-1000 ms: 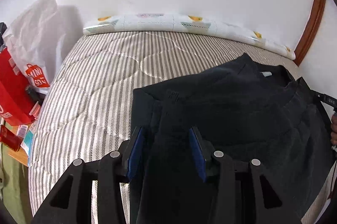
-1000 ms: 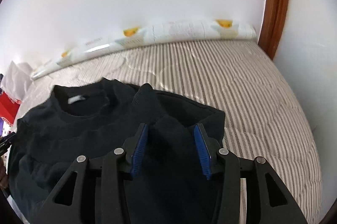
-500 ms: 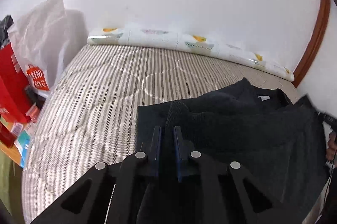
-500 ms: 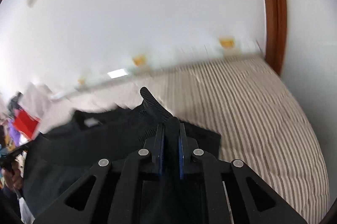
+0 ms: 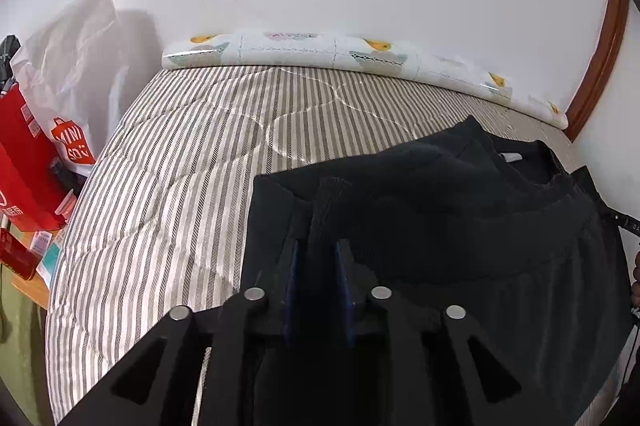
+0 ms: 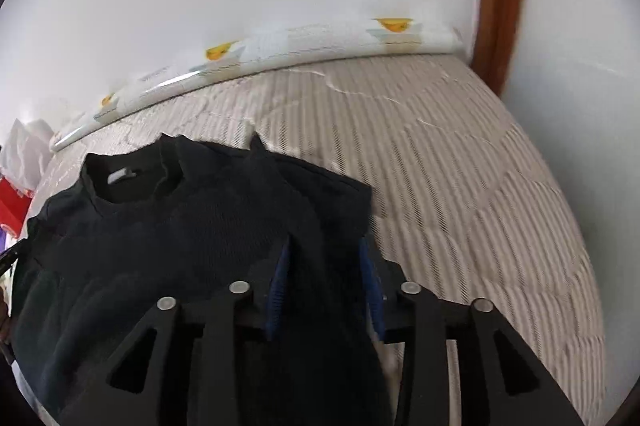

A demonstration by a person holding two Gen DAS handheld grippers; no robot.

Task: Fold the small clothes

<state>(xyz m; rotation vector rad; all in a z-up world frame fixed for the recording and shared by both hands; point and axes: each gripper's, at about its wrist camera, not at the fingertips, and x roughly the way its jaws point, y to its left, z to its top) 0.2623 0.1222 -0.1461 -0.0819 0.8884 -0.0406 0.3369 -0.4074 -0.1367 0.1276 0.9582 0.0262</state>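
Fold small clothes, early stage. A black sweater (image 5: 460,226) lies on the striped mattress (image 5: 180,165), filling the lower right of the left wrist view and the lower left of the right wrist view (image 6: 180,226); its collar with a white label (image 6: 120,176) faces the far wall. Both sleeves appear already turned in over the body, 1 ribbed cuff (image 5: 328,193) standing up at frame centre in the left view.

The left gripper (image 5: 316,258) shows its blue pads narrowly apart with the cuff fabric between them; the jaws have just been opening, and contact of pads with cloth looks loosened. The right gripper (image 6: 324,266) shows wider-set pads, also just opening, with a ridge of sleeve fabric lying between them and not pressed.

Judged progress: sleeve fold-in complete or nearly so for 2 sleeves. Remaining: release, then fold the body, hem toward collar, and flatten. A red and white shopping bag (image 5: 68,141) sits at the left edge, clear of the work.
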